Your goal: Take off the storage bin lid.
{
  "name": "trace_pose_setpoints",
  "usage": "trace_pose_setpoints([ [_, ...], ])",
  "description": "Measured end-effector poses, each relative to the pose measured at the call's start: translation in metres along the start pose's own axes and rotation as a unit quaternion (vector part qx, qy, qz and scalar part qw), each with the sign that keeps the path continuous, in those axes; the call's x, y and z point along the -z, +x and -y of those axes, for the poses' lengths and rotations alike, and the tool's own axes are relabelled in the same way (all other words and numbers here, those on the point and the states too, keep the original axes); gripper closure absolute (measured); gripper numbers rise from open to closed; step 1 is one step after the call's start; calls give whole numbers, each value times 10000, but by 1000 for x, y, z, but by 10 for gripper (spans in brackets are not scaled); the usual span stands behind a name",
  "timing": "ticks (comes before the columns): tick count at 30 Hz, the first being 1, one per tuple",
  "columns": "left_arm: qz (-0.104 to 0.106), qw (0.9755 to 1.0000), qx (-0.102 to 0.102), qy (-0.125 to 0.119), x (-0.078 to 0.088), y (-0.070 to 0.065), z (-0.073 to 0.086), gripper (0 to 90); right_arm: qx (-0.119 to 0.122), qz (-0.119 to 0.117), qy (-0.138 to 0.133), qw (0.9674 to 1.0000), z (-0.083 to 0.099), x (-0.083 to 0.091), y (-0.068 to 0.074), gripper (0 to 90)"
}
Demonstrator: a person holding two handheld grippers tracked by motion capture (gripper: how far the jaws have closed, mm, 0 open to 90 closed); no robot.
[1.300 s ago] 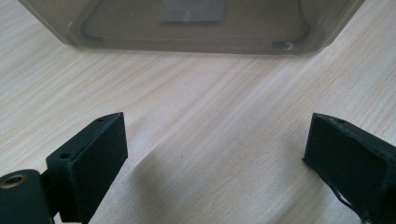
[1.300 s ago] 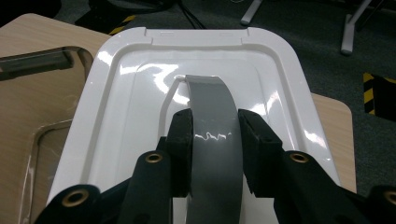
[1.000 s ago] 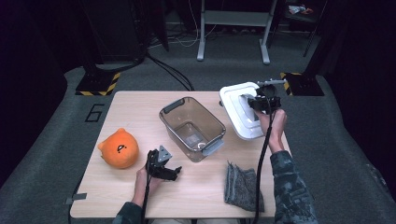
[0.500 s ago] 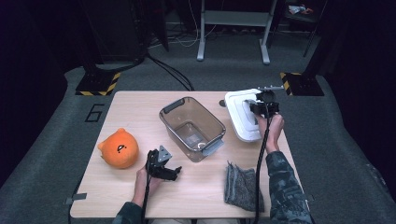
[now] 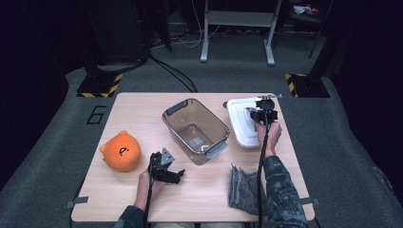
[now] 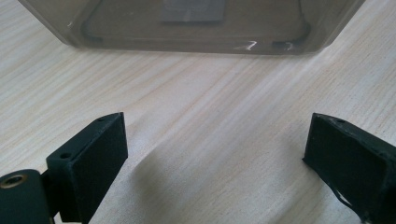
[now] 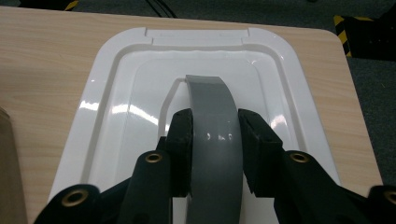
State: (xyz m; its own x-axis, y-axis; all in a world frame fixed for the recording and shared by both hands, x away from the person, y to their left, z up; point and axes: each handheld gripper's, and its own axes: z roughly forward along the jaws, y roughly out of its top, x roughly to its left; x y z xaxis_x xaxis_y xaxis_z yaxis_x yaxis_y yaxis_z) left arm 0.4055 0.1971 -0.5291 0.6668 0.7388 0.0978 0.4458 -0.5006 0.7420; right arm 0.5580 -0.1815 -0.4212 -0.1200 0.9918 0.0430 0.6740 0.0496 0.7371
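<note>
Right tool (image 7: 214,135) clenched on grey arched handle (image 7: 212,112) of white plastic lid (image 5: 242,126), counter's (image 5: 142,107) two o'clock, left tool (image 6: 215,158) released, seven o'clock

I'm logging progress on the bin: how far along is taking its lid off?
Done: the white lid lies on the table beside the open clear bin. In hand: the right gripper clamps the lid's grey handle. Left: letting go. The left gripper rests open near the bin.
</note>
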Motion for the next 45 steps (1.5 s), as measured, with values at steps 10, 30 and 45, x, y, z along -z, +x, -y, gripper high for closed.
trace_pose_setpoints([
  [10, 5, 10000, -28, 30, 0, 0, 0, 55, -173, 83, 133, 9997, 13, -22, 0, 666],
  [30, 8, 10000, 4, 0, 0, 0, 0, 55, -233, 176, 403, 9988, 34, -49, -1, 660],
  [45, 8, 10000, -34, 35, 0, 0, 0, 55, 183, -334, 334, 9987, 41, -13, -10, 235],
])
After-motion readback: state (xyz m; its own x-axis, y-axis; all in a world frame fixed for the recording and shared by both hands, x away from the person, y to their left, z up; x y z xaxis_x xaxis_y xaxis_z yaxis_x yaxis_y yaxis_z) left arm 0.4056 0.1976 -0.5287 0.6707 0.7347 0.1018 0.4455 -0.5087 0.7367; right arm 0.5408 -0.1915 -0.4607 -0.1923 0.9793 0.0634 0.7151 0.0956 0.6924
